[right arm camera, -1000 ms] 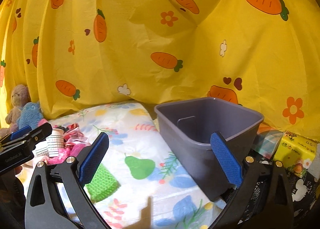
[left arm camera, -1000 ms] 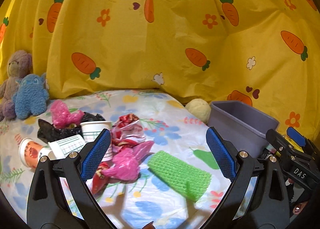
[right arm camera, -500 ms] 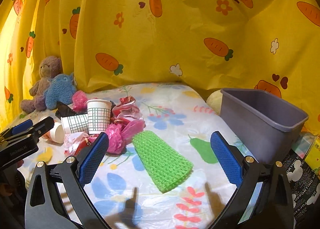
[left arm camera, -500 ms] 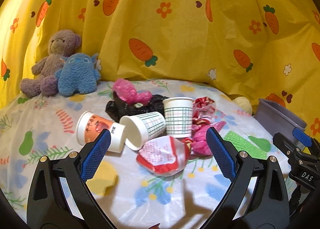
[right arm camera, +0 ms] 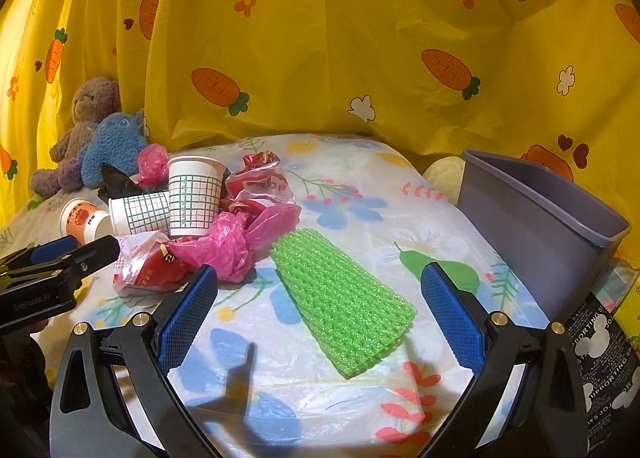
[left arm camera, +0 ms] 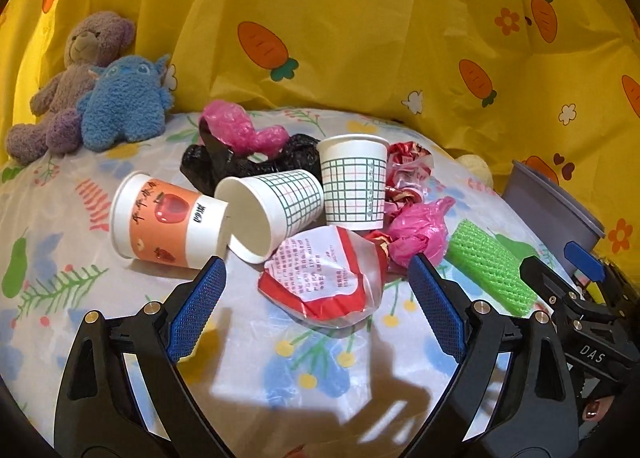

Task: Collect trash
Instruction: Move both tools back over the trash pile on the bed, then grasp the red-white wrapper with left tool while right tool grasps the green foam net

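Note:
A trash pile lies on the flowered sheet: an orange apple cup [left arm camera: 168,218] and a grid cup [left arm camera: 272,210] on their sides, an upright grid cup [left arm camera: 354,182], a red-and-white wrapper [left arm camera: 324,278], pink bags [left arm camera: 420,234] and a black bag [left arm camera: 240,162]. My left gripper [left arm camera: 314,264] hovers just short of the wrapper, its jaws closing, nothing pressed between them. My right gripper [right arm camera: 319,270] stands open over the near end of a green foam net [right arm camera: 340,298]. A grey bin [right arm camera: 540,226] stands at the right.
A purple bear [left arm camera: 80,70] and a blue plush toy [left arm camera: 120,106] sit at the back left against the yellow carrot curtain [right arm camera: 320,58]. A pale yellow ball [right arm camera: 444,174] lies behind the bin. A black printed pack [right arm camera: 600,342] lies at the far right.
Both grippers have swung left and sunk toward the sheet. The left now faces the cups and wrapper instead of the green net; the bin has slid to the right edge of the right view.

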A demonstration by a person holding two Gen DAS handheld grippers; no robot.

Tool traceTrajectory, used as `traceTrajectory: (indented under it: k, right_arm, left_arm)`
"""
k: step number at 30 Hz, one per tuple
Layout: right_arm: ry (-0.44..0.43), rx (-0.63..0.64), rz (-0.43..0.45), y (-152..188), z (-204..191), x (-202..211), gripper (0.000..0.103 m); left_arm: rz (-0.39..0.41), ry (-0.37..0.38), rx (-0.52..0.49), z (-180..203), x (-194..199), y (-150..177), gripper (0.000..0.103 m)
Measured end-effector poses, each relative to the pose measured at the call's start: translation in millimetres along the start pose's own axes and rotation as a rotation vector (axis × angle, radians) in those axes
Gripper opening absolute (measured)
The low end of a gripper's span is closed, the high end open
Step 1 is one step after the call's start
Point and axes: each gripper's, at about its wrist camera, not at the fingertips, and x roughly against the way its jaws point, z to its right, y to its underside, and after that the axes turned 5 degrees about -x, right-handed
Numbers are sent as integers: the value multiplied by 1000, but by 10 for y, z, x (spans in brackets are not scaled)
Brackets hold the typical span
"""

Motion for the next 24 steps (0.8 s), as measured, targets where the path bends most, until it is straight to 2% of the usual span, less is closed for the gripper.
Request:
traceTrajectory:
  k: [2, 4, 8, 12, 18, 24]
  right_arm:
    - [2, -2, -8, 5, 15, -22, 97]
    - [2, 0, -12, 7, 32, -37, 97]
    - [8, 6, -24, 22, 61, -87, 97]
    - [16, 1, -47, 48, 109, -158, 96]
    - [16, 4, -81, 98, 150, -244, 91]
    - [13, 10, -110, 144, 174, -300, 81]
  left_arm:
    - [-34, 29, 4, 22, -112, -6, 85]
    - [-81, 26, -12, 58, -239, 13, 79]
    - [-124, 34, -11, 58, -376, 38, 68]
    - [-149, 57, -1, 33, -425, 42, 51]
    - [-126, 79, -13, 37, -349, 84, 28]
    - [-56, 104, -2, 30, -21, 97, 25]
